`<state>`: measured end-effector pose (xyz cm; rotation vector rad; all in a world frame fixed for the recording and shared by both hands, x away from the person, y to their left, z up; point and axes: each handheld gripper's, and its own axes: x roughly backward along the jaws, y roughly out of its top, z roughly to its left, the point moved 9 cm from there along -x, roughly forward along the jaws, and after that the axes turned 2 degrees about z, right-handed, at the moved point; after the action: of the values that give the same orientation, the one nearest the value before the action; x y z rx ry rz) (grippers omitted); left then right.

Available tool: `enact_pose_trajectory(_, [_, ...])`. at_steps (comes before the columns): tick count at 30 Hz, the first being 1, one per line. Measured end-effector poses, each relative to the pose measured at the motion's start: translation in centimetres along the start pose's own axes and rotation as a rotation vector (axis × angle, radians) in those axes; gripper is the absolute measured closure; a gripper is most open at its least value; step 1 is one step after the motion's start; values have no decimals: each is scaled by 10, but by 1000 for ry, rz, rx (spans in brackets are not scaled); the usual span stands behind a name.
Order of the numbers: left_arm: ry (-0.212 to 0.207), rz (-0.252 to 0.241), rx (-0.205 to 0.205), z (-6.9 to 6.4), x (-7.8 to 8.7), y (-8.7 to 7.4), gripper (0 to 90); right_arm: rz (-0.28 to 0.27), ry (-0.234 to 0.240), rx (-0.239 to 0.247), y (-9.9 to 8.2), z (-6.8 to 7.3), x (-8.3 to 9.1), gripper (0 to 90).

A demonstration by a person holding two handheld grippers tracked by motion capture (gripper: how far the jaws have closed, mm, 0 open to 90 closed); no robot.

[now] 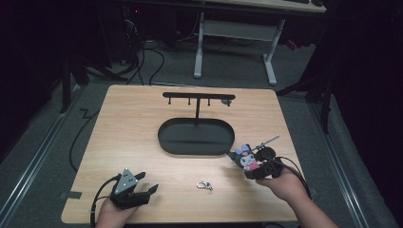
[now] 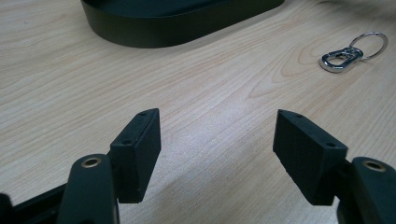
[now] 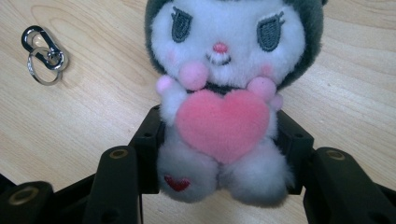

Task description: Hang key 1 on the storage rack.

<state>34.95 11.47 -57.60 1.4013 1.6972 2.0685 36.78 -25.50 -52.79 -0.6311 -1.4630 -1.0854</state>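
Gripping a plush [image 3: 219, 107] by its lower body, the right gripper [image 1: 256, 166] has both jaws pressed into the fluff; toy's up off the table [image 1: 133, 137] at the right side, just off the tray's [image 1: 196, 137] right end, face toward the gripper camera, pink heart on its chest. Left gripper [image 2: 217, 154] sits at the near left edge, jaws wide apart with bare wood between them; a keyring [image 1: 204, 185] lies on the table between the two grippers.
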Motion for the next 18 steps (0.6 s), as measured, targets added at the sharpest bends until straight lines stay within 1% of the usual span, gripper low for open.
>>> enact_pose_trajectory(2, [-1, -2, 1, -1, -1, 0, 329, -1, 0, 1, 1, 0, 1, 483])
enact_pose_trajectory(4, [-1, 2, -7, -1, -1, 0, 330, 1, 0, 0, 2, -1, 3, 483])
enact_pose_trajectory(5, [-2, 2, -7, -1, -1, 0, 329, -1, 2, -7, 3, -1, 4, 483])
enact_pose_trajectory(9, [-3, 3, -4, 0, -1, 0, 329, -1, -1, -1, 5, -2, 7, 483])
enact_pose_trajectory(12, [-4, 3, -3, 0, -1, 0, 329, -6, -1, -9, 8, -2, 10, 483])
enact_pose_trajectory(14, [-5, 5, -4, -1, -1, -1, 329, -5, -5, 0, 11, -2, 13, 483])
enact_pose_trajectory(17, [-5, 4, -5, -1, -1, 0, 330, -9, -1, -2, 13, -1, 16, 483])
enact_pose_trajectory(18, [-5, 2, -4, -1, -1, 0, 329, -8, -3, 8, 14, -1, 17, 483])
